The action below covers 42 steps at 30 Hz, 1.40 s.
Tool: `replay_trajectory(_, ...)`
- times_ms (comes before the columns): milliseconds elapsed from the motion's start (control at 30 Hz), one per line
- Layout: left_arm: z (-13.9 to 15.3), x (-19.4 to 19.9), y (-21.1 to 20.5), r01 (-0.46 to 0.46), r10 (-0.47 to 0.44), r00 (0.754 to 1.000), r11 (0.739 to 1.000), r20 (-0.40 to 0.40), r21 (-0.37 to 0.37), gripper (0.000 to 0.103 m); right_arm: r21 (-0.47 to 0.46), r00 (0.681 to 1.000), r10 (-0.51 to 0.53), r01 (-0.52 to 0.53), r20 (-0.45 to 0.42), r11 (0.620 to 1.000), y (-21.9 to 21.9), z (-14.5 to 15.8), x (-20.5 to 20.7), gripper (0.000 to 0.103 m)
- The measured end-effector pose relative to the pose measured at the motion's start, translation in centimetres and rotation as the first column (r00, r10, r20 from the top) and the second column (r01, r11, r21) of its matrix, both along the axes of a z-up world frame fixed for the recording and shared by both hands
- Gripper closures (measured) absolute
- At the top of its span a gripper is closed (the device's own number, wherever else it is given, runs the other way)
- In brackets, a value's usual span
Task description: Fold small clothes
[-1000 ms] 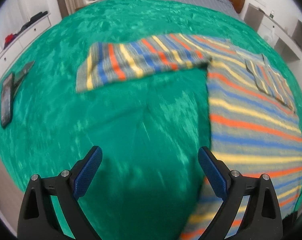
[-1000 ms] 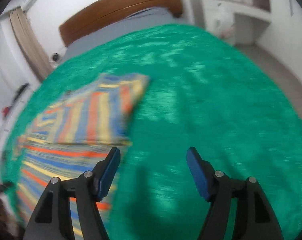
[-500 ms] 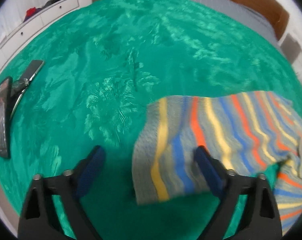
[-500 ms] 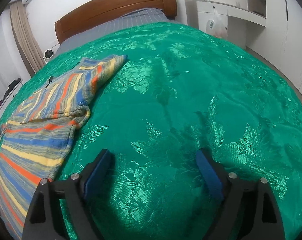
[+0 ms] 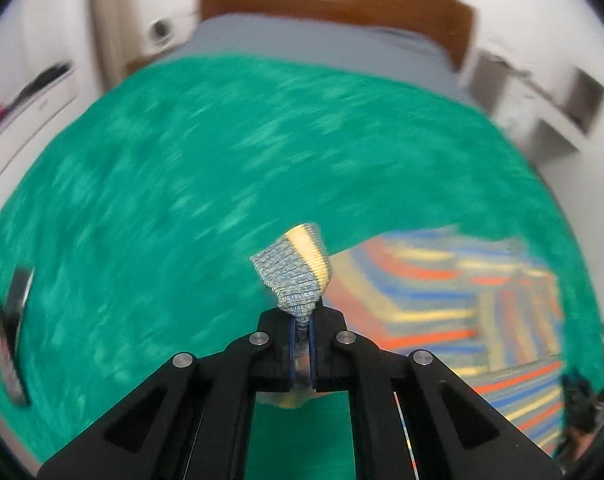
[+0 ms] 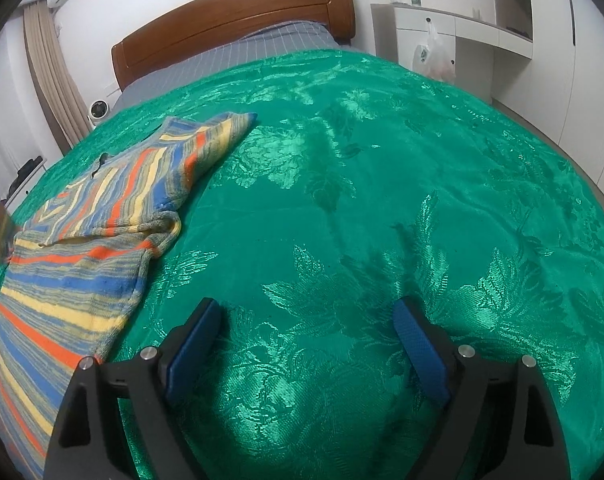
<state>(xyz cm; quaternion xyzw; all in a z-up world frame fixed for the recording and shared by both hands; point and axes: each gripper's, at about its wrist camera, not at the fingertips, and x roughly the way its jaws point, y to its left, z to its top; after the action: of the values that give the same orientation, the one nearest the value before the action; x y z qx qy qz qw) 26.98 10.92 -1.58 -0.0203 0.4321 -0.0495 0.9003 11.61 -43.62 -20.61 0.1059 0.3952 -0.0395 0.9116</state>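
A small striped knit sweater (image 6: 81,248), grey with orange, yellow and blue bands, lies on the green bedspread (image 6: 362,160). In the left wrist view my left gripper (image 5: 301,330) is shut on the cuff of its sleeve (image 5: 297,272), which bunches up above the pads and is lifted off the bed; the rest of the sweater (image 5: 462,308) trails to the right. My right gripper (image 6: 308,344) stands open over bare bedspread, right of the sweater's body, with nothing between its fingers. The other sleeve (image 6: 217,140) lies stretched toward the headboard.
A wooden headboard (image 6: 237,28) and grey sheet lie at the far end. A dark flat device (image 5: 7,344) rests on the bedspread at the left. White cabinets and a hanging plastic bag (image 6: 434,56) stand to the right. A small white fan (image 6: 97,112) sits beside the bed.
My left gripper went to the sleeve end, shut on its cuff and lifted it, swinging quickly. My right gripper opened wider and sank slightly over the bedspread.
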Motion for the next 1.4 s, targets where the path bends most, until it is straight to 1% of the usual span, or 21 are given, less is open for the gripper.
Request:
replay_trajectory(100,1.1,0.2,-5.5,0.097,-0.097,0.995,0.995,0.013,-0.018,0.100,0.005,1.000,0.000,0.000,0.004,1.000,-0.1,0.0,-0.1,0.015)
replay_trajectory(167,0.4,0.2,-9.6,0.159,-0.158,0.987,0.987,0.009,-0.005,0.100,0.008,1.000,-0.001,0.000,0.006,1.000,-0.1,0.0,-0.2,0.015)
replay_trajectory(233,-1.5,-0.2,-13.8,0.214,-0.213,0.977,0.977,-0.016,0.017,0.098,0.011,1.000,0.000,0.000,0.008,1.000,-0.1,0.0,-0.2,0.015)
replay_trajectory(300,-4.3,-0.7,-17.7,0.264,-0.262,0.963,0.964,-0.058,0.034,0.091,0.013,1.000,0.001,-0.001,0.011,1.000,-0.2,0.0,-0.3,0.015)
replay_trajectory(333,-5.2,-0.8,-18.8,0.278,-0.275,0.958,0.960,-0.077,0.037,0.070,0.014,1.000,0.002,-0.002,0.012,1.000,-0.2,-0.1,-0.3,0.015)
replay_trajectory(367,-6.8,-1.3,-20.3,0.293,-0.286,0.952,0.955,-0.111,0.046,0.039,0.016,1.000,0.002,-0.003,0.014,1.000,-0.2,-0.1,-0.3,0.015)
replay_trajectory(400,-8.1,-2.3,-21.5,0.303,-0.293,0.947,0.951,-0.133,0.066,0.030,0.017,1.000,0.003,-0.003,0.015,1.000,-0.2,-0.1,-0.3,0.015)
replay_trajectory(433,-8.7,-2.9,-22.1,0.317,-0.304,0.943,0.945,-0.136,0.083,0.027,0.018,1.000,0.004,-0.004,0.016,1.000,-0.3,-0.1,-0.3,0.015)
replay_trajectory(533,-9.8,-6.4,-23.3,0.377,-0.361,0.922,0.919,-0.139,0.118,0.026,0.022,1.000,0.004,-0.005,0.019,1.000,-0.3,-0.1,-0.4,0.015)
replay_trajectory(600,-9.7,-8.5,-22.2,0.387,-0.372,0.920,0.913,-0.122,0.130,0.022,0.021,1.000,0.005,-0.005,0.020,1.000,-0.3,-0.1,-0.4,0.015)
replay_trajectory(667,-9.2,-9.6,-19.9,0.362,-0.350,0.931,0.921,-0.102,0.143,0.015,0.021,1.000,0.005,-0.006,0.020,1.000,-0.3,-0.1,-0.4,0.014)
replay_trajectory(700,-9.0,-10.1,-18.5,0.341,-0.331,0.940,0.928,-0.087,0.151,0.015,0.021,1.000,0.005,-0.006,0.020,1.000,-0.3,-0.1,-0.4,0.014)
replay_trajectory(767,-8.4,-10.4,-15.1,0.272,-0.268,0.962,0.946,-0.043,0.179,0.008,0.019,1.000,0.006,-0.006,0.021,1.000,-0.3,-0.1,-0.4,0.014)
replay_trajectory(833,-8.0,-10.3,-11.3,0.172,-0.176,0.984,0.964,0.002,0.202,0.006,0.017,1.000,0.007,-0.007,0.021,1.000,-0.3,-0.1,-0.4,0.014)
replay_trajectory(933,-8.6,-8.6,-6.1,0.025,-0.027,1.000,0.980,0.011,0.196,0.006,0.013,1.000,0.008,-0.009,0.021,1.000,-0.3,0.0,-0.4,0.014)
replay_trajectory(1033,-9.3,-7.2,-2.6,-0.086,0.082,0.996,0.980,0.028,0.180,0.006,0.013,1.000,0.009,-0.009,0.021,1.000,-0.3,0.0,-0.4,0.014)
replay_trajectory(1133,-10.3,-5.8,-0.2,-0.160,0.159,0.987,0.980,0.018,0.118,0.006,0.012,1.000,0.009,-0.009,0.020,1.000,-0.3,0.0,-0.4,0.014)
replay_trajectory(1200,-11.6,-4.6,1.0,-0.212,0.213,0.977,0.974,-0.003,0.082,0.006,0.011,1.000,0.010,-0.010,0.018,1.000,-0.3,0.0,-0.4,0.014)
replay_trajectory(1300,-13.7,-4.4,2.7,-0.255,0.258,0.966,0.964,-0.031,0.073,0.005,0.010,1.000,0.009,-0.010,0.019,1.000,-0.2,0.0,-0.4,0.014)
replay_trajectory(1333,-14.6,-4.6,3.1,-0.258,0.263,0.964,0.963,-0.049,0.079,0.002,0.010,1.000,0.009,-0.009,0.019,1.000,-0.2,0.0,-0.4,0.014)
replay_trajectory(1400,-15.8,-5.2,3.2,-0.249,0.251,0.968,0.966,-0.015,0.069,0.000,0.011,1.000,0.009,-0.010,0.019,1.000,-0.2,0.0,-0.4,0.014)
